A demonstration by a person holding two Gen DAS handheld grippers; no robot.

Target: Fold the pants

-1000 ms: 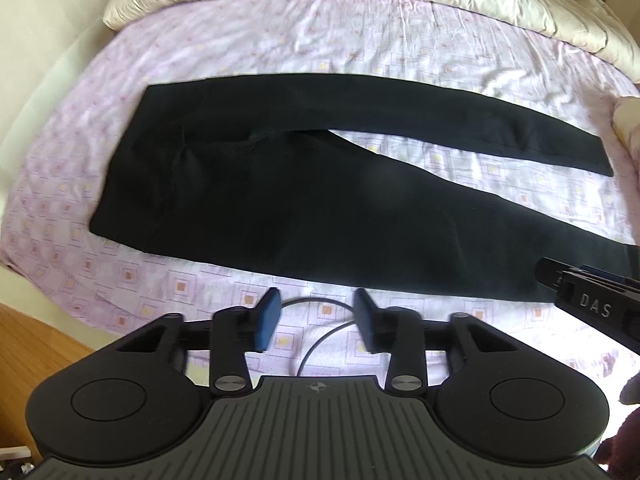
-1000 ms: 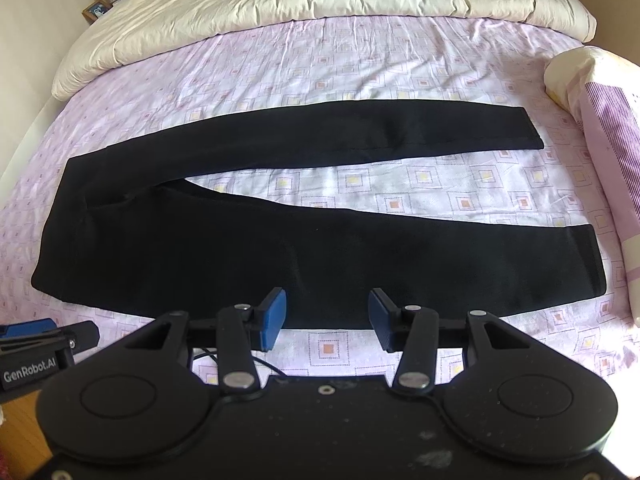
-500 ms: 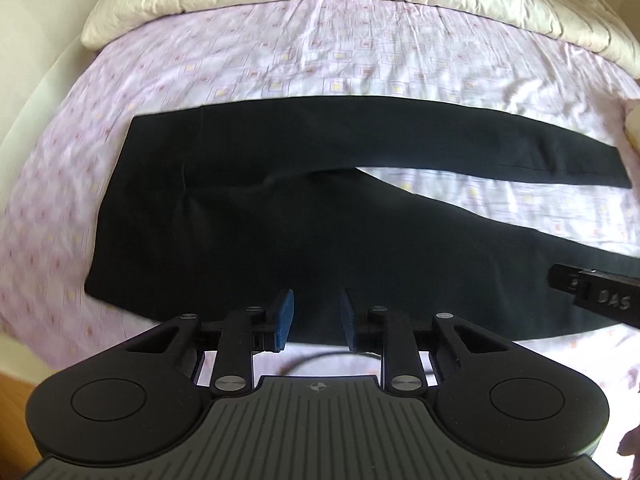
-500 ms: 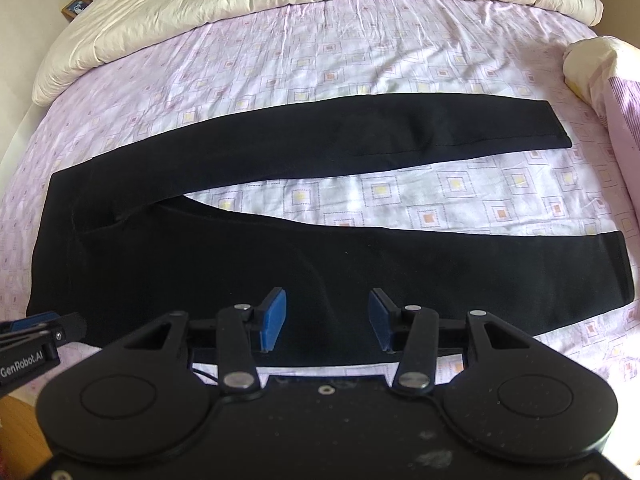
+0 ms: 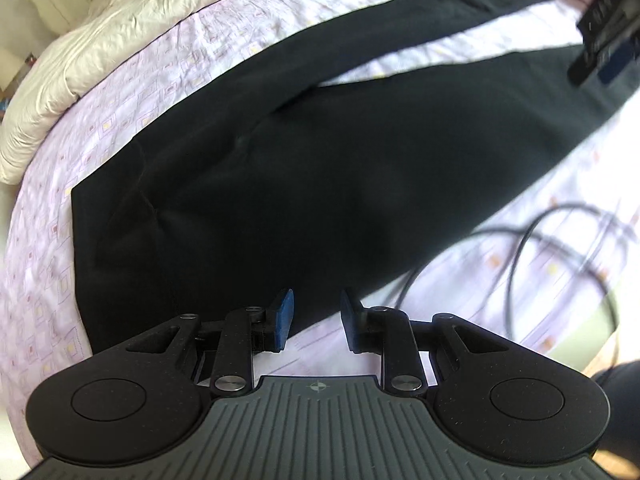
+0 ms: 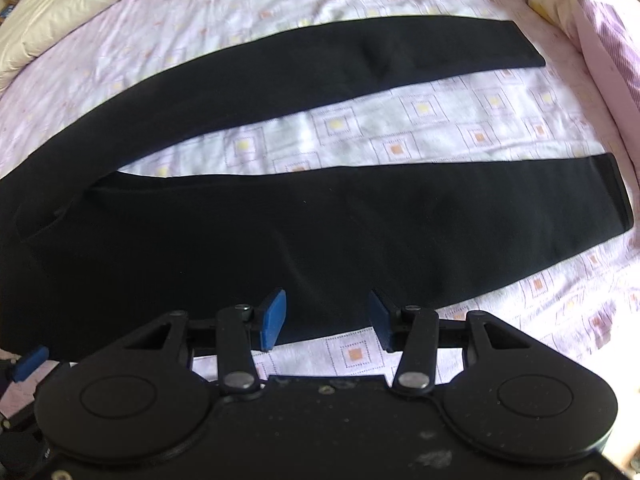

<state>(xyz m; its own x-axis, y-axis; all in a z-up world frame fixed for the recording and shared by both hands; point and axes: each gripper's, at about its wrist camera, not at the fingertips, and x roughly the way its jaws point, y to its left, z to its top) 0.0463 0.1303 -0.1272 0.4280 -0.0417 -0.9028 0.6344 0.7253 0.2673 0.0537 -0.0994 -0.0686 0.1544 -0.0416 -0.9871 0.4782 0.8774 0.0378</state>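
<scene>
From the left wrist, the black pants (image 5: 320,168) lie flat on the bed (image 5: 120,92); soft and limp, best pinched at the near edge. The left tongs (image 5: 316,320), empty and narrower than before, have dropped closer. From the right wrist, the right tongs (image 6: 326,318) gape empty, also lower.

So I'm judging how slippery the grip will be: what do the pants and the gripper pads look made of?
Pants: matte black cloth, probably soft knit or cotton blend; no sheen, lies limp and flat.
Pads: blue, dull, likely rubber or foam; that is a guess from the look.
</scene>
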